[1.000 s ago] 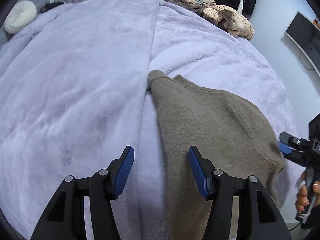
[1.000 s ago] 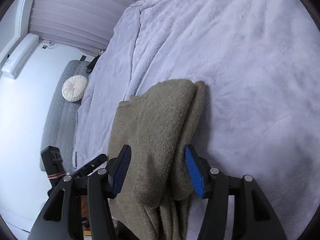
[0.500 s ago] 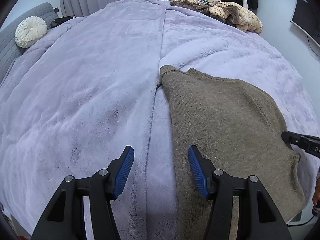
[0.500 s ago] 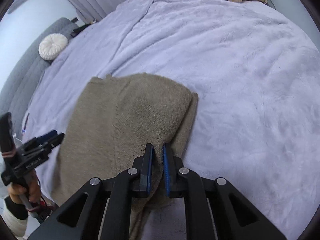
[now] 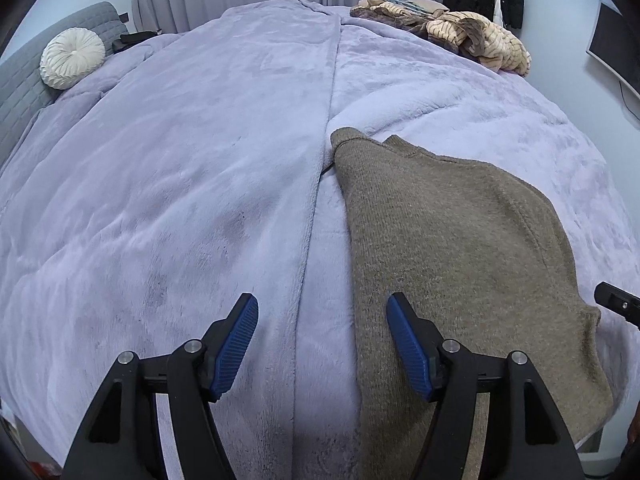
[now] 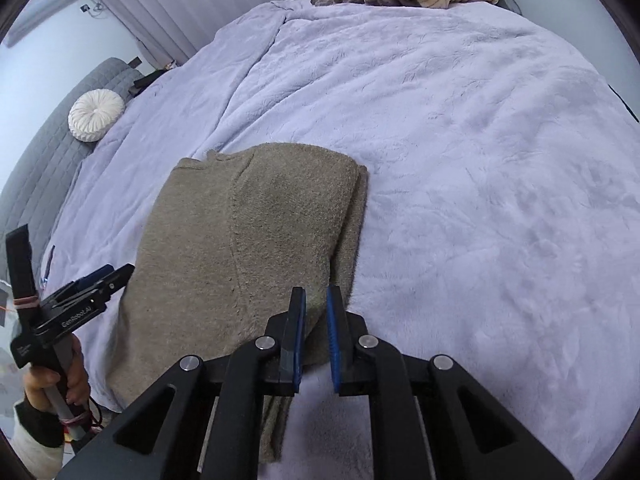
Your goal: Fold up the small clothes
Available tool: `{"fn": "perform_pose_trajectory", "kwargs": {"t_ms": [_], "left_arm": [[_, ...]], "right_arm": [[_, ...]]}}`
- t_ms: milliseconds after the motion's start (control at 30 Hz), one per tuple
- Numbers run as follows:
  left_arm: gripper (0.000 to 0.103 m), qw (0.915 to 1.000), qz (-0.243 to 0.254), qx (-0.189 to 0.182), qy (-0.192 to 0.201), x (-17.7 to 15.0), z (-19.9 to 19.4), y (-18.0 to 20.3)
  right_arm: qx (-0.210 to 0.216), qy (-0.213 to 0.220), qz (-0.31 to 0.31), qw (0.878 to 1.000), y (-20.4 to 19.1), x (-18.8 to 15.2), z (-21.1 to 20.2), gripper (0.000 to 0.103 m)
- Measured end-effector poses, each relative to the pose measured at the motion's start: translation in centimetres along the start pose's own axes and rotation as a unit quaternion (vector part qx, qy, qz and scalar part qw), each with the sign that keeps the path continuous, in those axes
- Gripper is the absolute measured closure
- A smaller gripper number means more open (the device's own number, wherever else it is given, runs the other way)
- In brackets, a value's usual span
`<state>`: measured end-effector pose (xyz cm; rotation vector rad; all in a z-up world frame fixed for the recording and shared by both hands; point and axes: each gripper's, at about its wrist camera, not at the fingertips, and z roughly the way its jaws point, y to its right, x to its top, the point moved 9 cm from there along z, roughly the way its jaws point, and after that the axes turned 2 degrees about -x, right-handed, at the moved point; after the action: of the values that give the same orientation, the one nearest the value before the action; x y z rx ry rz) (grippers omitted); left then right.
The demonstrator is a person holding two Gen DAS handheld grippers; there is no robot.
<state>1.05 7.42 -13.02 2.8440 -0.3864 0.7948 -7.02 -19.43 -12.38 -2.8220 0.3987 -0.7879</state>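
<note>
Brown knit sweater point(image 6: 256, 240) lies flat on the lavender bed blanket point(image 6: 480, 160), near edge draping off the bed, sides apparently folded in so it's a narrow strip ready for the next fold. Right tool point(image 6: 316, 336) sits at 6 o'clock in the right wrist view, pads nearly together, pinching the sweater's right folded edge low over the blanket. Left tool point(image 5: 322, 350) spread wide, empty, hovering at 6 o'clock beside the sweater's left edge point(image 5: 352, 240), level.
</note>
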Motion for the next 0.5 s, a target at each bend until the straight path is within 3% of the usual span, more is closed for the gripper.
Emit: {"fn": "perform_pose_trajectory", "kwargs": {"t_ms": [167, 500], "left_arm": [[0.035, 1.0000, -0.002, -0.004, 0.000, -0.3, -0.4, -0.1], [0.035, 0.9999, 0.004, -0.005, -0.008, -1.7, -2.2, -0.7]], "right_arm": [[0.019, 0.024, 0.004, 1.000, -1.6, -0.4, -1.9, 0.091], [0.024, 0.020, -0.046, 0.998, -6.2, -2.2, -1.3, 0.091]]}}
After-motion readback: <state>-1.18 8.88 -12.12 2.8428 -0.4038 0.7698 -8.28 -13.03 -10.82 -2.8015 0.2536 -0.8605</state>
